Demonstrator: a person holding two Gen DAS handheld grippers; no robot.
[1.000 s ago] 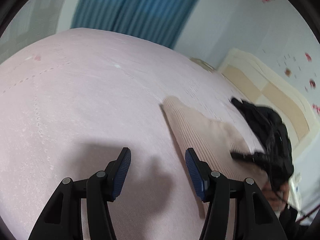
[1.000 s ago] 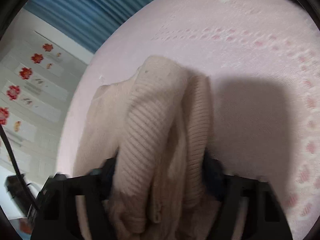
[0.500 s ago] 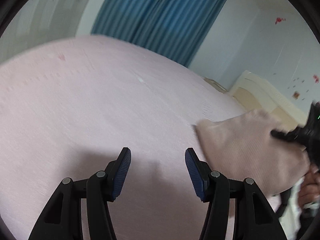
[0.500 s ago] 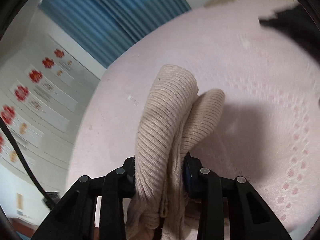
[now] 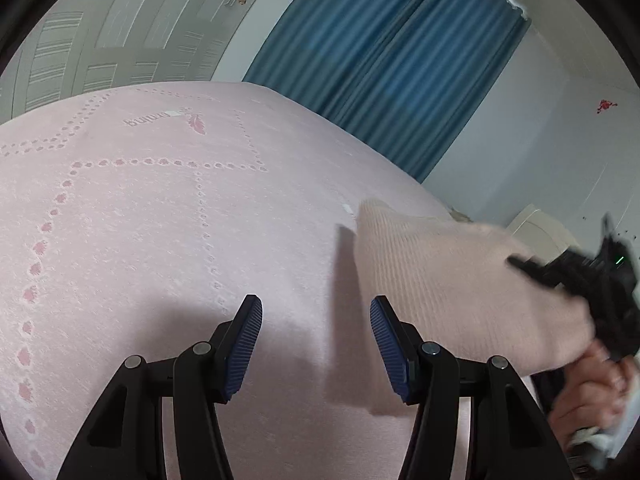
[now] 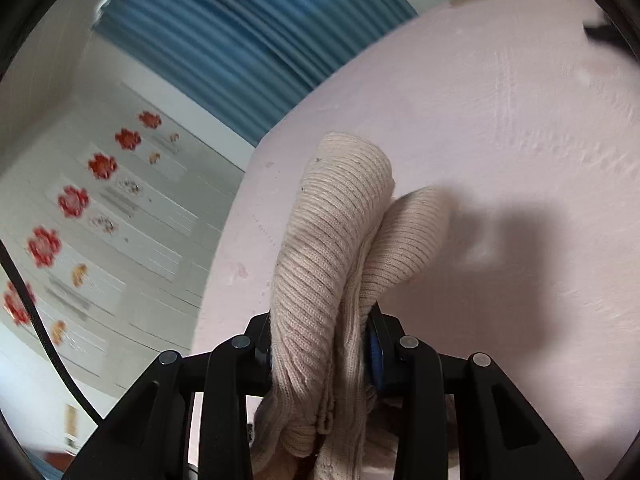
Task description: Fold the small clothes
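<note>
While our right gripper clamps the bunched beige knit garment above the pink bedspread, we log our left gripper spread wide, holding nothing, garment at its right, blue curtain far.

Pink bedspread (dotted pattern), blue curtains, flower-stickered wall.

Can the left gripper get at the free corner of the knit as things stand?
Probably yes. The left gripper is open and empty, and the beige knit, held by the right gripper, hangs just to its right, nothing between.
</note>
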